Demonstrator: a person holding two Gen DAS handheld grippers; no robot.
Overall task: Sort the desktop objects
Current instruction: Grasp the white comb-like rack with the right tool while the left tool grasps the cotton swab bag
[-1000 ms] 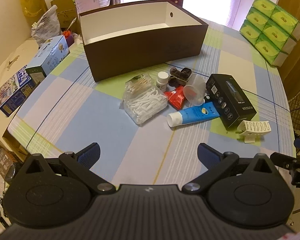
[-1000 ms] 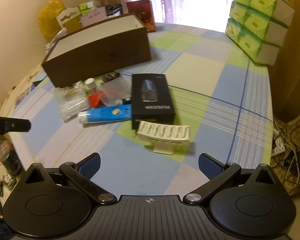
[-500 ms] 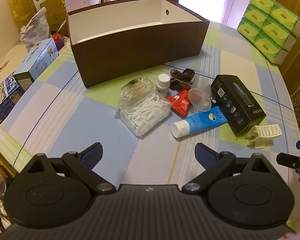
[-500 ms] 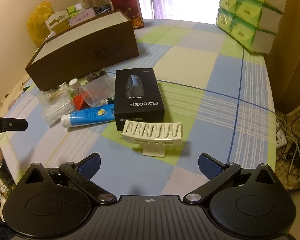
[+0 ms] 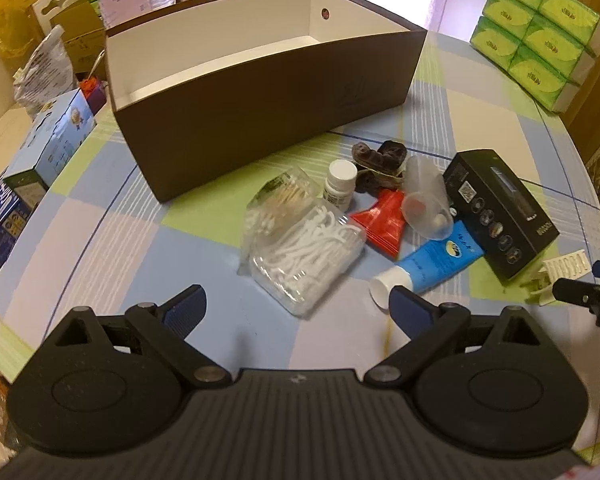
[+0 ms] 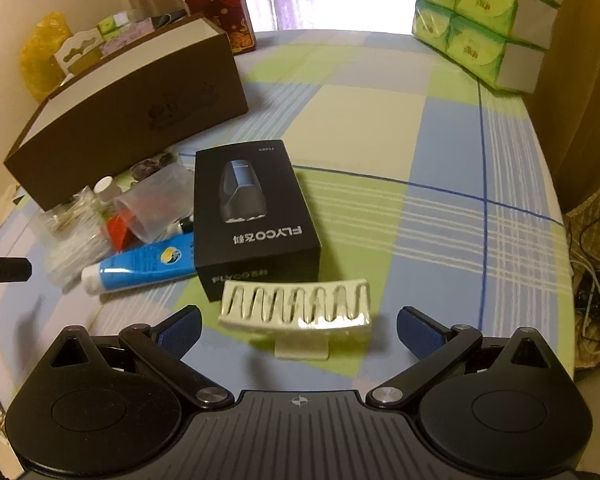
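Note:
An empty brown box [image 5: 260, 92] with a white inside stands at the back of the checked table. In front of it lies a pile: a clear bag of floss picks [image 5: 300, 248], a white pill bottle [image 5: 340, 184], a red sachet [image 5: 384, 220], a clear cup [image 5: 424, 200], a blue tube [image 5: 432, 264], a black shaver box [image 5: 500, 212]. My left gripper [image 5: 296, 304] is open, just short of the floss bag. My right gripper [image 6: 298, 326] is open, its fingers on either side of the cream hair claw [image 6: 296, 308], apart from it.
Stacked green tissue packs [image 6: 484, 16] stand at the table's far right. A blue carton [image 5: 56, 132] lies at the left edge of the table. Bags and cartons crowd the space behind the brown box. Cables [image 6: 592, 280] hang beyond the right table edge.
Both grippers have moved forward and lower toward the pile. The hair claw now sits between the right fingers, and the floss bag is close to the left fingers.

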